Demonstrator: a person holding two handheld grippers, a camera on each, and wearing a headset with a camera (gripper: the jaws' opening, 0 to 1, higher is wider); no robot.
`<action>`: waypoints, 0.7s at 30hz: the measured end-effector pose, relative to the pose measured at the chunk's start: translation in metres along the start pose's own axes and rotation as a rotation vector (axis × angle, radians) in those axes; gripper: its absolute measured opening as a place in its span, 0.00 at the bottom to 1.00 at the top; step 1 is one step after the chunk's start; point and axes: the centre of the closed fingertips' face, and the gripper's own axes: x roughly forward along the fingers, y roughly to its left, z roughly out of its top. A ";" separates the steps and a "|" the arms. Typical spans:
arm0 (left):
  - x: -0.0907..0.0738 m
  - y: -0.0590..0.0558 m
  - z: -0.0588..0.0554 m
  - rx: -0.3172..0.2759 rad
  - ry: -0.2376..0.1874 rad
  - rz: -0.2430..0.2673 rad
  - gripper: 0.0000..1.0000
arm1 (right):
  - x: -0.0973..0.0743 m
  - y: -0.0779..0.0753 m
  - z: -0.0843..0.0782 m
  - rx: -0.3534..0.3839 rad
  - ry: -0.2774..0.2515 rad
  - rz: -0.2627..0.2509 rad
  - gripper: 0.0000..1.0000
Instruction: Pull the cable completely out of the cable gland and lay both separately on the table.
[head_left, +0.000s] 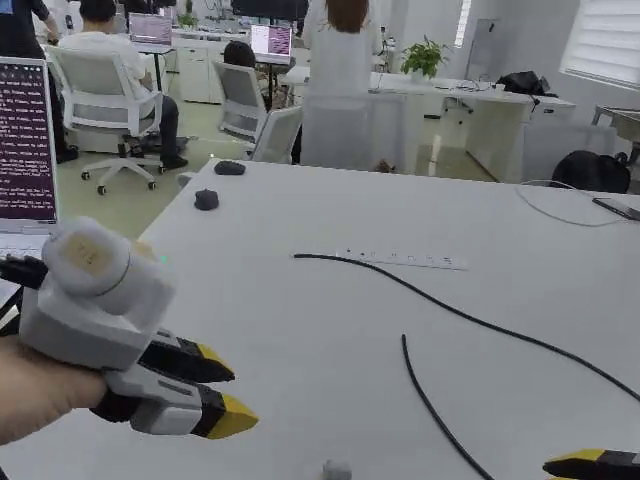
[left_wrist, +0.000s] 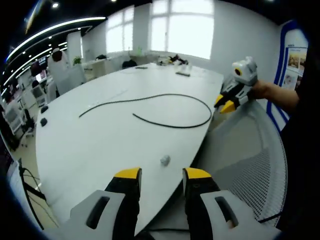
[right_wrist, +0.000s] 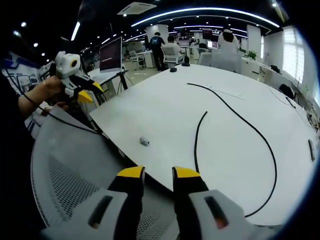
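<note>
Fingers (left_wrist: 128, 174) of my left gripper (left_wrist: 161, 175) and right gripper (right_wrist: 158, 172) are apart and empty, off the table (head_left: 300, 205), since I judge the work done: gland (head_left: 336, 468) at the near edge, cable (head_left: 470, 318) separate beside it.

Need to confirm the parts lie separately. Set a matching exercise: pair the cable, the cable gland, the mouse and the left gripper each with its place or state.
Things:
1 black cable
2 cable gland
3 black mouse
4 left gripper

Places or states:
A at the far end of the table
B open, holding nothing
C curved in a long loop across the table
D alone by the near edge, clear of the cable

Pairs: 1-C; 2-D; 3-A; 4-B
</note>
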 end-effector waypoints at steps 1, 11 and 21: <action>-0.005 0.002 -0.004 -0.018 0.000 0.028 0.34 | 0.000 0.000 -0.002 0.003 0.008 -0.003 0.23; -0.012 0.007 -0.011 -0.147 -0.106 0.147 0.34 | 0.002 0.000 -0.019 0.079 0.033 -0.036 0.24; 0.007 -0.006 -0.043 -0.178 -0.044 0.126 0.34 | 0.012 -0.007 -0.032 0.108 0.068 -0.079 0.23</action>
